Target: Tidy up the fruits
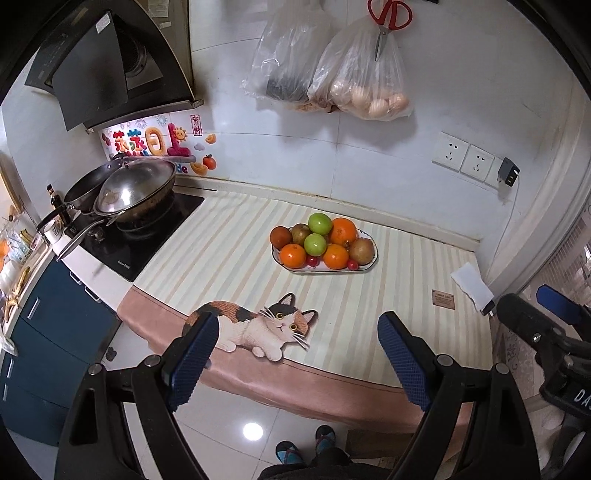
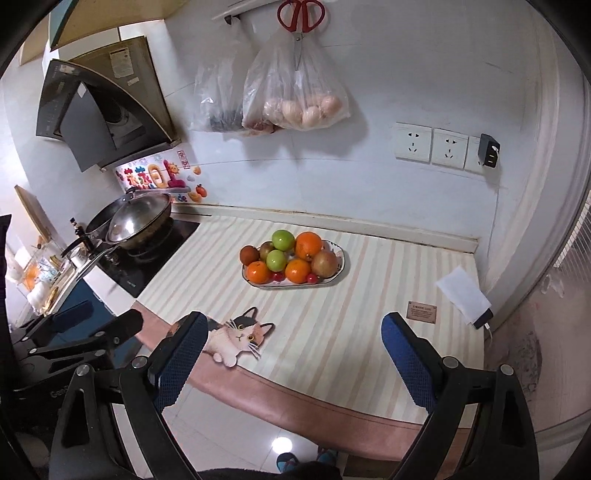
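From where I sit, both grippers hang back over the near edge of the counter, well short of the fruit. My left gripper [image 1: 299, 343] stands wide open with nothing between its blue-padded fingers [image 1: 195, 354], and through the gap I see the cat picture [image 1: 258, 325] printed on the striped mat [image 1: 229, 251]. My right gripper [image 2: 295, 347] is just as wide, its fingers [image 2: 181, 354] empty too, framing the same mat and the pink border along the counter's front. The fruit plate [image 1: 364, 267], an oval white dish with a dark rim, sits toward the back of the mat, near the tiled wall and well apart from both grippers. It is piled full: three oranges [image 1: 343, 230], two green apples [image 1: 320, 223], several brownish round fruits [image 1: 362, 251] and a few small red tomatoes [image 1: 352, 264] tucked along the front edge. To the left of the mat a steel wok [image 1: 136, 188] rests on the black stove [image 1: 147, 236] under the range hood [image 1: 92, 66]. On the wall above the plate hang plastic bags [image 1: 365, 81], one holding eggs, with red-handled scissors [image 1: 388, 18] over them. At the right a white slip of paper [image 1: 471, 286] lies on the mat's edge below the wall sockets [image 1: 463, 157]. In the left view the right gripper shows at the far right edge; in the right view the left one shows at the far left.
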`<act>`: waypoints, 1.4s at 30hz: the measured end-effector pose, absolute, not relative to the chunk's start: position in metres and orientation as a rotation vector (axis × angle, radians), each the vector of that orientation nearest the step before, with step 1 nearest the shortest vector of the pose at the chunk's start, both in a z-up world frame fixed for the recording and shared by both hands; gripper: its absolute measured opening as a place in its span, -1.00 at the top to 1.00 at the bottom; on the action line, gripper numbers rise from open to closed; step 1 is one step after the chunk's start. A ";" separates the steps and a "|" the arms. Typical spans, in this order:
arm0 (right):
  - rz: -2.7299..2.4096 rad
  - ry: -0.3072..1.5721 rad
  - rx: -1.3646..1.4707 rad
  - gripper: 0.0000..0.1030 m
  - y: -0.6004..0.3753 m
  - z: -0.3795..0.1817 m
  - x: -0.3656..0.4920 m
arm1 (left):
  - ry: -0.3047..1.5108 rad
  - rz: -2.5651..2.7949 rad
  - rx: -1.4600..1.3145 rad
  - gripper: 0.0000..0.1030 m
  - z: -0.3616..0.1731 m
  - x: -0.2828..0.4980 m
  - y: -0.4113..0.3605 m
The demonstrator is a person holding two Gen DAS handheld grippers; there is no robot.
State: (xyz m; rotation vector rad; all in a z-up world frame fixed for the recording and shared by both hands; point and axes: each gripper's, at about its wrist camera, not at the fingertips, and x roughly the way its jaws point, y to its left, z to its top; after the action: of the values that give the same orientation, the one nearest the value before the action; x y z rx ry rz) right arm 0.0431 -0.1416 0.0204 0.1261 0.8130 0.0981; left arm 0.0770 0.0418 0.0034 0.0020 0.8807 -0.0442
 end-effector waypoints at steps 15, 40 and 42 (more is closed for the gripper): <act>0.064 0.836 0.122 -0.93 -0.166 -0.009 0.114 | 0.917 0.031 -0.006 -0.71 -0.028 0.129 0.027; 0.074 0.921 0.090 -0.93 -0.162 -0.087 0.224 | 1.004 0.079 0.005 -0.71 -0.086 0.205 0.027; 0.075 0.922 0.086 -0.93 -0.162 -0.089 0.225 | 0.997 0.076 0.000 -0.71 -0.086 0.206 0.026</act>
State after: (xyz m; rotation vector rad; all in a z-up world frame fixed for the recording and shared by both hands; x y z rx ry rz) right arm 0.2249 -0.1619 -0.0887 0.0864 0.9223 0.0745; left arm 0.2063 0.0260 -0.0862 0.0002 0.9968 0.0763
